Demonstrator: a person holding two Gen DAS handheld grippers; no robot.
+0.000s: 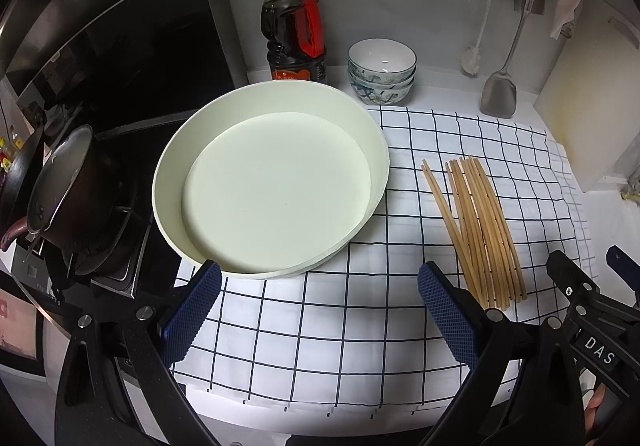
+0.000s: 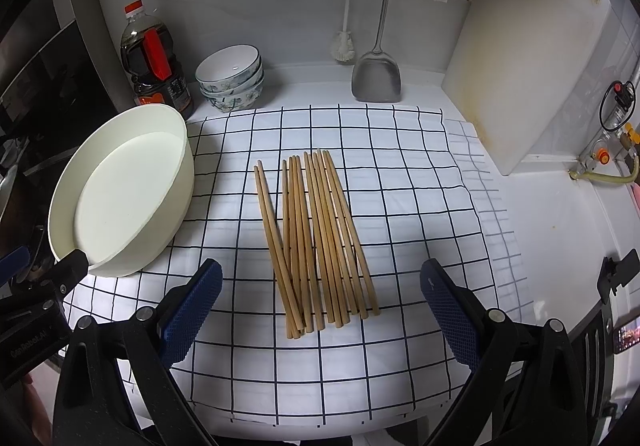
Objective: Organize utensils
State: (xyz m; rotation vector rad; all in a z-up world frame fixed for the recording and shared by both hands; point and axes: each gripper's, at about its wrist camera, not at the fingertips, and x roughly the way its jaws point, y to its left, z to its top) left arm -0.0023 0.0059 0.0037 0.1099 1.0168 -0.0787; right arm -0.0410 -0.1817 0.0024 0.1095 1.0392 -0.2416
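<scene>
Many chopsticks (image 2: 316,242) between spread right gripper (image 2: 320,298) fingers, left gripper (image 1: 320,302) spread beside them

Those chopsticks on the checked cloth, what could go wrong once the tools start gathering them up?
The chopsticks lie loose and fanned, some crossing, so the open right tool might pinch only a few and scatter the rest. The round container sits at the cloth's left edge beside the stove; a nudge from the open left tool could push it that way. The checked cloth might bunch.
</scene>
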